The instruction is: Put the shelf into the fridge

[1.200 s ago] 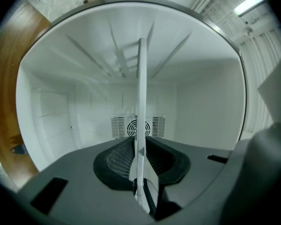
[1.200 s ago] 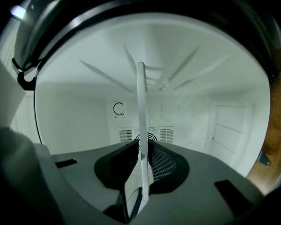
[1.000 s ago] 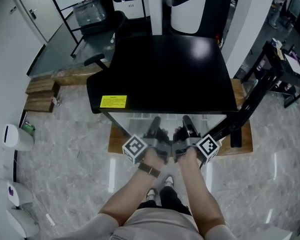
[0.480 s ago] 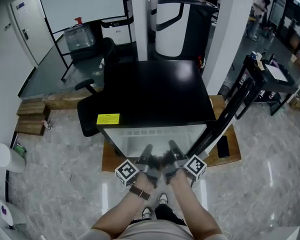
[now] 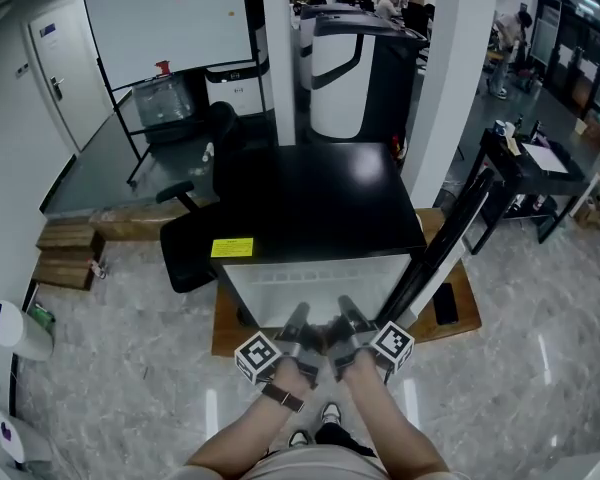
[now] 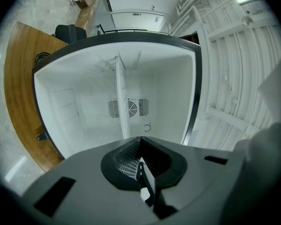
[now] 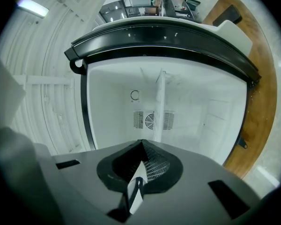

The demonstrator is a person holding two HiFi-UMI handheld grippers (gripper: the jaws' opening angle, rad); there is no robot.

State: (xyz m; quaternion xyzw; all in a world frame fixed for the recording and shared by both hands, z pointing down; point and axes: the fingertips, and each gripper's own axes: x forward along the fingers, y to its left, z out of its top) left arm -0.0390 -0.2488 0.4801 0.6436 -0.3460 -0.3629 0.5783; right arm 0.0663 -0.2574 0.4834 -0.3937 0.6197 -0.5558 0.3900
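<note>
- Left hand-held gripper (image 6: 141, 168): jaws pinched shut on the near edge of the shelf (image 6: 122, 97). The panel runs edge-on from the pads into the cavity.
- Right hand-held gripper (image 7: 136, 171): likewise clamped on that same near edge, and the shelf (image 7: 159, 104) again shows as a thin pale strip.
- From the head view, the left hand-held gripper (image 5: 296, 318) and right hand-held gripper (image 5: 346, 314) sit close together at the mouth of the fridge (image 5: 320, 198), both arms extended.
- Shelf position: it is carried by its front edge, and its far end appears to be inside the opening. Whether it rides on any side ledges cannot be told.
- Handling estimate: a thin, rigid, smooth panel, probably glass or hard plastic.
  - It is likely light enough for two pinches, but slick in the pads and brittle if knocked against the frame.
  - The front edge is the sensible hold.
  - With the grips this close together it may twist, so it should be kept level.
- Fridge interior (image 6: 84, 107): bare white walls, with nothing stored inside that I can see. Only the shelf crosses the cavity.
- Back wall: a slotted vent (image 6: 128, 108) with a round fan grille, also visible as the vent (image 7: 153, 120) from the other side.
- Door (image 5: 442, 248): swung open on the person's right. Its inner racks (image 6: 225, 78) look empty.
- The fridge stands on a wooden platform (image 5: 227, 330) on the floor.
</note>
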